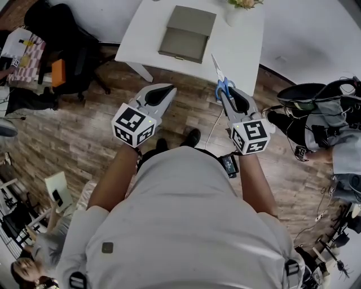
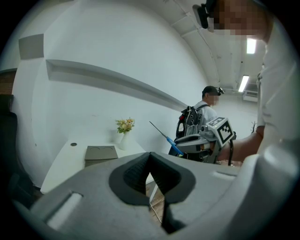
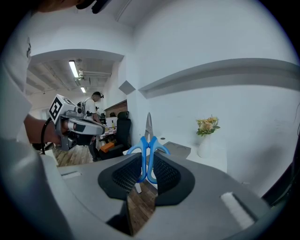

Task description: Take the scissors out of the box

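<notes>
1. First, the person's grey-shirted torso (image 1: pixel 186 226) fills the bottom of the head view, with both forearms stretched forward above a wooden plank floor (image 1: pixel 84 141).
2. The left gripper (image 1: pixel 165 90) is out ahead on the left. Its jaws are closed, the dark pads meet at the tips, and nothing sits between them.
3. The right gripper (image 1: pixel 225 93) is level with it on the right and clamps the scissors (image 1: pixel 221 84). Its ribbed pads press the blue handles from both sides, so the jaws stand only narrowly apart. The closed metal blades stick out past the jaw tips, away from the person.
4. The scissors are outside the box, in the air in that grip. In the head view the blade tip shows against the near edge of the white table (image 1: pixel 141 34).
5. On the table lies the flat grey box (image 1: pixel 187 34) with its lid down. It sits left of the blade tip and does not touch the scissors.
6. Beyond the box, a white vase of flowers (image 1: pixel 234 14) stands at the table's far side by the white wall.
7. A black office chair (image 1: pixel 67 56) stands left of the table.
</notes>
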